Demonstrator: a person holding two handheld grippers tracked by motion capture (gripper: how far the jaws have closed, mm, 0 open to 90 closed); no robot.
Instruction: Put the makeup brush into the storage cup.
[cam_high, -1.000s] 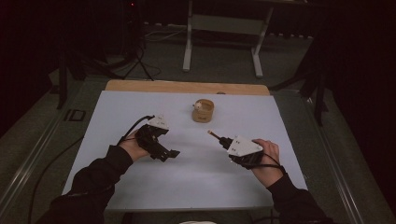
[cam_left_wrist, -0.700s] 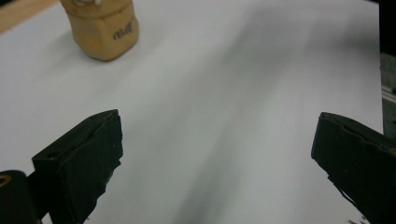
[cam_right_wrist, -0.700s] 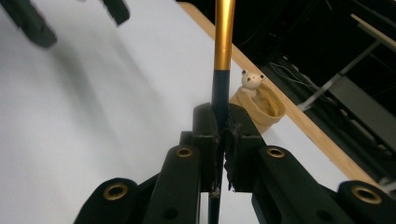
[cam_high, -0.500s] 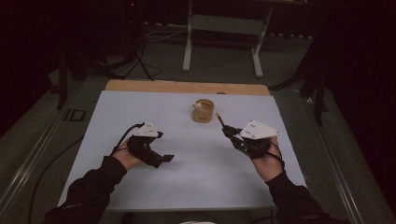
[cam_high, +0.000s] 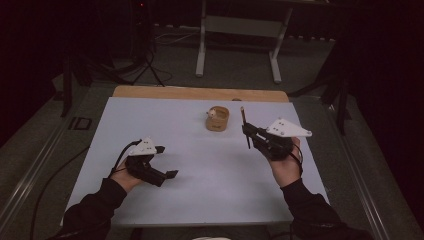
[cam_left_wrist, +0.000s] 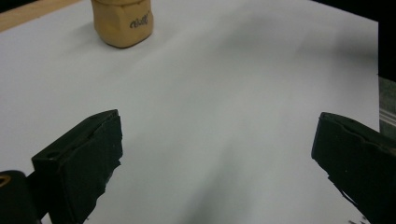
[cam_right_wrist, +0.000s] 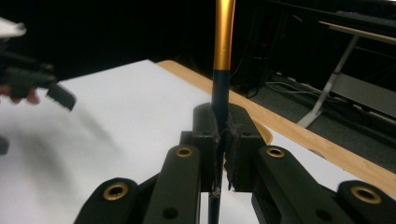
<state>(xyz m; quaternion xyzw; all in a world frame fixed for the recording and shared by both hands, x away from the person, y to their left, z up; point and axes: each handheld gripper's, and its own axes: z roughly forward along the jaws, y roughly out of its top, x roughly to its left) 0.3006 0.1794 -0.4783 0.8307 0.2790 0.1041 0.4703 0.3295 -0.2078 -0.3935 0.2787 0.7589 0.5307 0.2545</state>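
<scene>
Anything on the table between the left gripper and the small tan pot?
Nothing: bare white tabletop runs from the open left gripper to the tan pot, clearest in the left gripper view.

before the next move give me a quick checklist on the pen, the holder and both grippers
1. Right gripper shut on the pen: ok.
2. Pen held upright, gold end up: ok.
3. Wooden holder upright on the white table: ok.
4. Pen over the holder's mouth: not ok, it is off to the holder's right.
5. Left gripper open with nothing between its jaws: ok.
6. Room inside the holder: cannot tell, a small pale thing sits at its mouth.
</scene>
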